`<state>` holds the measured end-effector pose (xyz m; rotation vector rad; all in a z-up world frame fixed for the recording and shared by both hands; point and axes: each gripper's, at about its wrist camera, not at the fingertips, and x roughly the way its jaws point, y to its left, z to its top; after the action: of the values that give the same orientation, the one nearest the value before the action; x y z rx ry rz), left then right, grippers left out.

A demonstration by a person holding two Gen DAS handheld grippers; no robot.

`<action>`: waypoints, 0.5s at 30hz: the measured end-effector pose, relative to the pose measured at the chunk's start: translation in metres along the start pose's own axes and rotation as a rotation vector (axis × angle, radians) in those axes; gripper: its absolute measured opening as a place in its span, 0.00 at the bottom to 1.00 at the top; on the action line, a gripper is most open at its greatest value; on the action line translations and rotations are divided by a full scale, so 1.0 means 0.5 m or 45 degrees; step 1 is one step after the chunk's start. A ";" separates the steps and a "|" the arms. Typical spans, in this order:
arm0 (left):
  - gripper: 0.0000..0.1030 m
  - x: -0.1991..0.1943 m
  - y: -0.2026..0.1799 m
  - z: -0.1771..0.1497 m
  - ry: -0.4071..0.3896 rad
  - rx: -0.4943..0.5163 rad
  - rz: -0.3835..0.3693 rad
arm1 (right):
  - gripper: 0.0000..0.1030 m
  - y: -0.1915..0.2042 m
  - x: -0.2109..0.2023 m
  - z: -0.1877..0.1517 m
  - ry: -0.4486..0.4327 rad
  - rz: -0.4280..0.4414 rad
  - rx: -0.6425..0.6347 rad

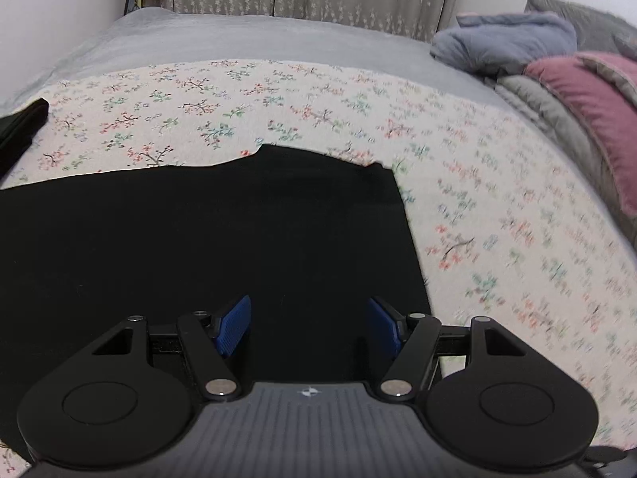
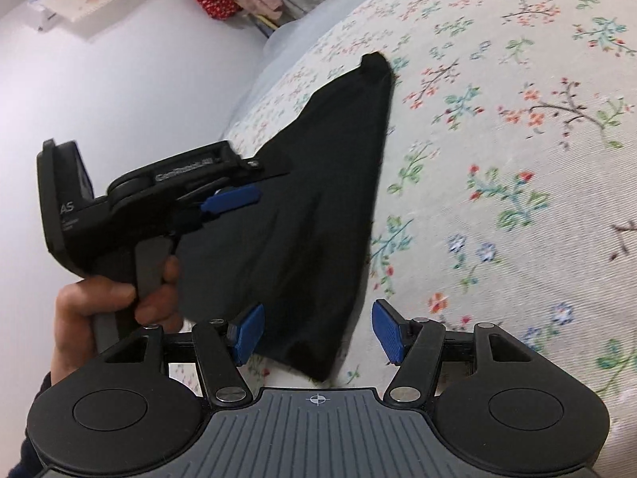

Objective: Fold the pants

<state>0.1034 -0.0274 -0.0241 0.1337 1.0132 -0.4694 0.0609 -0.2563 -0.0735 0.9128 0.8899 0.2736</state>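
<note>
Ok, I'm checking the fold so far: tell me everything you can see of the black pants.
The black pants are plain, matte, soft cloth, too dark for seams or pockets to show. They lie flat on the floral bedspread, apparently folded, with a stepped far edge and a straight side edge. In the right wrist view they taper to a far corner. Both the left gripper and right gripper are above them, fingers open, gripping nothing.

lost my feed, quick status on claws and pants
Left claw open over black pants. Right claw open, nothing gripped. Pants flat on floral sheet; path clear.
</note>
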 end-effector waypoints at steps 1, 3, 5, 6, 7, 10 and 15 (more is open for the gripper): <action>0.76 0.003 0.000 -0.004 0.010 0.013 0.032 | 0.56 0.004 0.003 -0.003 -0.004 -0.008 -0.013; 0.76 0.017 0.002 -0.012 0.056 0.036 0.098 | 0.53 0.009 0.003 -0.010 -0.007 -0.016 -0.024; 0.76 0.031 0.011 -0.021 0.085 0.025 0.108 | 0.51 0.010 0.006 -0.015 -0.007 -0.007 -0.018; 0.76 0.033 0.015 -0.023 0.083 0.018 0.101 | 0.51 0.010 0.009 -0.017 -0.008 -0.002 -0.014; 0.76 0.032 0.016 -0.023 0.084 0.020 0.099 | 0.50 0.009 0.010 -0.018 -0.011 0.005 -0.010; 0.76 0.032 0.018 -0.023 0.089 0.027 0.092 | 0.50 0.009 0.018 -0.021 -0.018 0.022 -0.003; 0.77 0.034 0.020 -0.021 0.095 0.026 0.091 | 0.50 0.006 0.022 -0.025 -0.033 0.046 0.019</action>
<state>0.1069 -0.0206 -0.0451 0.2065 1.0735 -0.4121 0.0584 -0.2413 -0.0809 0.9451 0.8533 0.2861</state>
